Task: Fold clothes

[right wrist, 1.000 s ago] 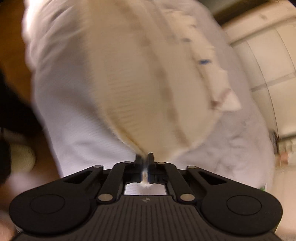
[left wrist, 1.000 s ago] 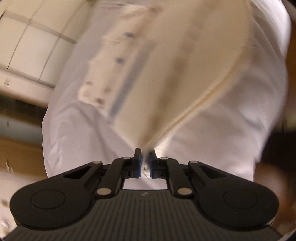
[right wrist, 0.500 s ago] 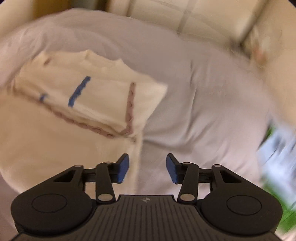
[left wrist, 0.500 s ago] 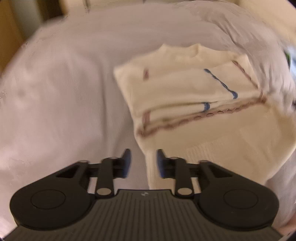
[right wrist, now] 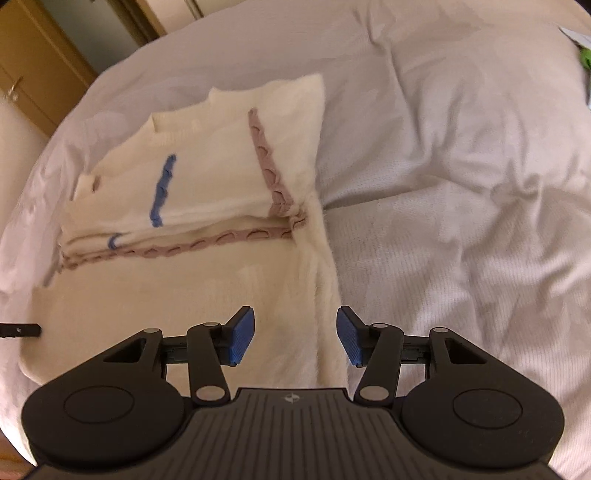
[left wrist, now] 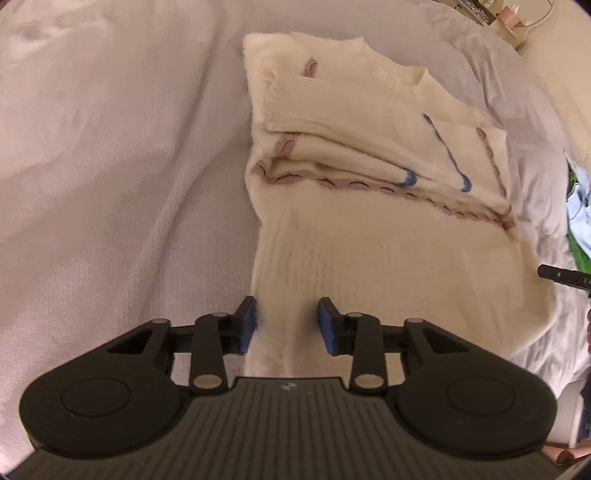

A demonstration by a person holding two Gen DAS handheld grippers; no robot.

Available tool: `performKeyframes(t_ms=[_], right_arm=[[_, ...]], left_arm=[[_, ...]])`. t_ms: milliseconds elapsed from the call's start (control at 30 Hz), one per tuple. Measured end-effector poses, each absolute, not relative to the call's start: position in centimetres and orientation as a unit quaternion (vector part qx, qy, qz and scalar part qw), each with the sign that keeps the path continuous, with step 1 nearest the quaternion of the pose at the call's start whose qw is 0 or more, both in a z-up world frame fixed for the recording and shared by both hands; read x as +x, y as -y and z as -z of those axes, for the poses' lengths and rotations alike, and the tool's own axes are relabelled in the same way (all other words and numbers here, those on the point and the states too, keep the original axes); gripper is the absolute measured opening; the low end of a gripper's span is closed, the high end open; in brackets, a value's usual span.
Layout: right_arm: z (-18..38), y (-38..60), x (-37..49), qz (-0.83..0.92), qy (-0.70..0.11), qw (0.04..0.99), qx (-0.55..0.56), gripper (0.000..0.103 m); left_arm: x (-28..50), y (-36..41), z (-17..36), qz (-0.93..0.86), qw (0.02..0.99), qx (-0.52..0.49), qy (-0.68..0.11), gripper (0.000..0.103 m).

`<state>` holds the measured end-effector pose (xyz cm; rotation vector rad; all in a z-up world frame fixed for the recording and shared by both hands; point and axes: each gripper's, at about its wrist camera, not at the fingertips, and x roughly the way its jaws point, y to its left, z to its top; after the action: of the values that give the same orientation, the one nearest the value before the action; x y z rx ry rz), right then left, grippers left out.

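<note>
A cream knitted sweater (left wrist: 369,229) with brown and blue stitching lies on the bed, its upper part folded over in layers. It also shows in the right wrist view (right wrist: 192,229). My left gripper (left wrist: 288,325) is open and empty, just above the sweater's near left edge. My right gripper (right wrist: 295,339) is open and empty, above the sweater's near right edge. A tip of the other gripper shows at the right edge of the left wrist view (left wrist: 561,275).
The sweater rests on a wrinkled white bed cover (right wrist: 461,184). A green and light blue item (left wrist: 580,229) lies at the bed's right side. A wooden cabinet (right wrist: 33,70) stands behind the bed. Small items sit on a surface (left wrist: 509,14) at the far right.
Both grippers were shut on the sweater's edge and held it up. They have since let go and opened, and the sweater now lies flat on the bed.
</note>
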<state>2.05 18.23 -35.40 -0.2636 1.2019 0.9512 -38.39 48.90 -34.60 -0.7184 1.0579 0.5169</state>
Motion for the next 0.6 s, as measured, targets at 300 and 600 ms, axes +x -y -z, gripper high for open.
performKeyframes(t_ms=[300, 600], right_arm=[[37.7, -19.5, 0.5, -0.443, -0.567, 0.667, -0.195, 0.024], [28.0, -19.5, 2.8, -0.517, -0.416, 0.742, -0.089, 0.009]], left_arm=[[-36.4, -46.8, 34.8, -0.261, 0.779, -0.260, -0.508, 0.010], [-35.0, -49.8, 26.6, -0.312, 0.847, -0.228, -0.365, 0.007]])
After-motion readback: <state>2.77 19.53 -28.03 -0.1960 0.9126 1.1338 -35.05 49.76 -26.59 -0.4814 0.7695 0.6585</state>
